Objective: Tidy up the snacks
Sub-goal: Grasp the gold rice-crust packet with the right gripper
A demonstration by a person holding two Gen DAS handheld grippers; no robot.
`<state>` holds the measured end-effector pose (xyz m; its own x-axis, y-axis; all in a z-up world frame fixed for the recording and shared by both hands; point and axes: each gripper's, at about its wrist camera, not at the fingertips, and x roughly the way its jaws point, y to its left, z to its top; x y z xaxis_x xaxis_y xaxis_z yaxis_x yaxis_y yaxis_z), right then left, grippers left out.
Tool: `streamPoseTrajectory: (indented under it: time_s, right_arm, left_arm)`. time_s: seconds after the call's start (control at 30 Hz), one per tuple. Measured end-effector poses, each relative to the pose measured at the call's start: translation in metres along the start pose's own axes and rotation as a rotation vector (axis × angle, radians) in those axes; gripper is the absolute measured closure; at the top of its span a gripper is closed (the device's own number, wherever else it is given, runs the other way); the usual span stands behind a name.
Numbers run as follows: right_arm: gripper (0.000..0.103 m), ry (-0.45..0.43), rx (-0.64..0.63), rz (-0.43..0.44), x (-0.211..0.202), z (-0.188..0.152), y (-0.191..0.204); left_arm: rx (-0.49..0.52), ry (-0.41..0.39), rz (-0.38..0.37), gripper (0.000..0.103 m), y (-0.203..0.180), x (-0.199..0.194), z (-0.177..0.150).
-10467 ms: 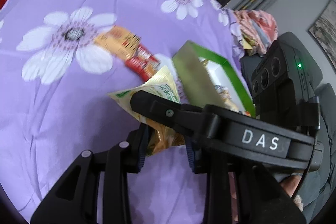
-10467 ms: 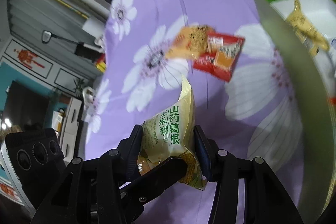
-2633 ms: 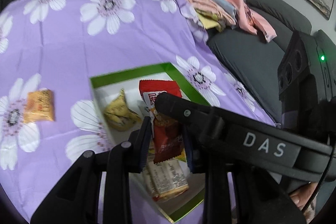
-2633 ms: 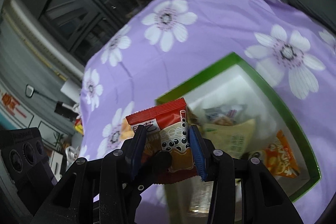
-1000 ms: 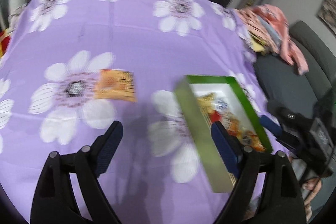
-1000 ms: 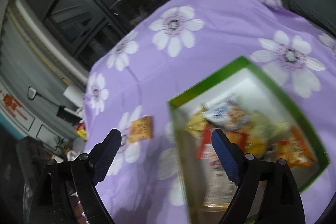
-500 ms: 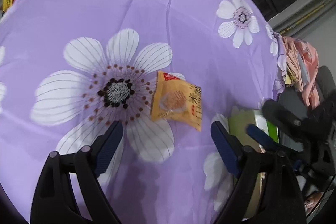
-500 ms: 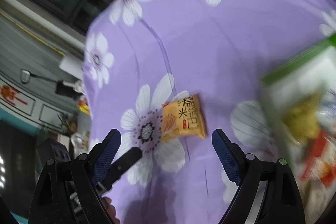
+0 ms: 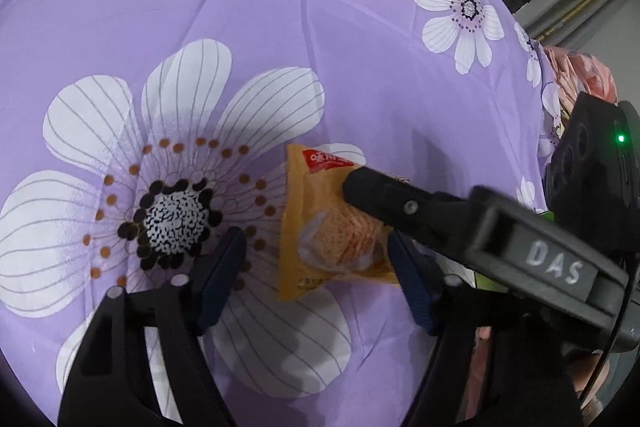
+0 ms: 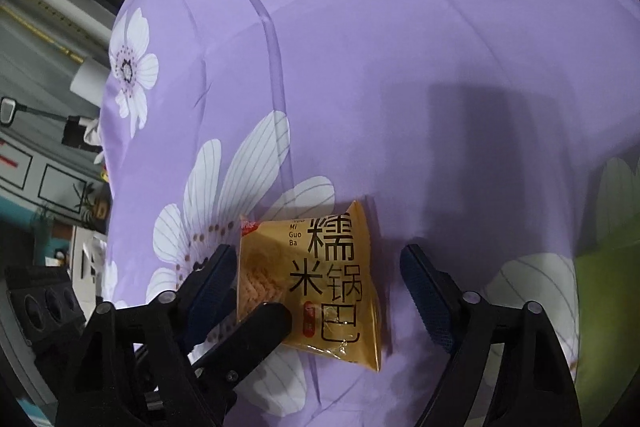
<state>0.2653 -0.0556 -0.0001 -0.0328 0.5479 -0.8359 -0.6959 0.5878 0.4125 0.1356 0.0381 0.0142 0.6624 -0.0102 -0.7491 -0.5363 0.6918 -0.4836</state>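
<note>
Orange snack packet [image 9: 328, 227] between both tools' wide-open jaws — ungripped, on purple cloth [image 9: 240, 7]

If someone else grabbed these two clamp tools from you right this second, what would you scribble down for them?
Left hand-held gripper: open, empty, fingers on either side of the yellow rice-cracker packet.
Right hand-held gripper: open, empty, straddling the same packet from the opposite side.
The packet lies flat on the purple flowered cloth; neither gripper has closed on it.
The green box is just at the right view's edge; its contents are out of sight.
Left to do: close on the packet, lift it, carry it to the box.
</note>
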Motion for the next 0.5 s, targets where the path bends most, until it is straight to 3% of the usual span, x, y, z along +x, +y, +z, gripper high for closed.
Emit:
streamPoseTrajectory:
  time_s: [0.03,0.07,0.1,0.13,0.27,0.5]
  right_arm:
    - [0.028,-0.001,-0.012,-0.011,-0.001,0.000,0.001]
    - [0.032,-0.006,-0.027,-0.025,-0.001,0.000,0.003]
    - [0.042,-0.009,-0.025,-0.007,-0.001,0.000,0.002]
    - [0.044,0.003,-0.013,0.031,-0.001,-0.001,-0.001]
    - [0.049,-0.015,0.012,0.104,-0.006,-0.016,-0.008]
    - [0.050,-0.019,0.014,0.143,-0.040,-0.051,-0.004]
  left_arm:
    - [-0.002,0.012,-0.022,0.051,-0.001,0.000,-0.001]
    - [-0.007,0.026,-0.042,0.052,-0.004,0.005,-0.001]
    - [-0.014,0.024,-0.051,0.052,-0.004,0.004,-0.003]
    - [-0.020,0.019,-0.054,0.052,-0.004,0.003,-0.005]
    - [-0.014,0.023,-0.069,0.057,-0.008,-0.004,-0.021]
    - [0.015,-0.009,-0.051,0.059,-0.029,-0.044,-0.057]
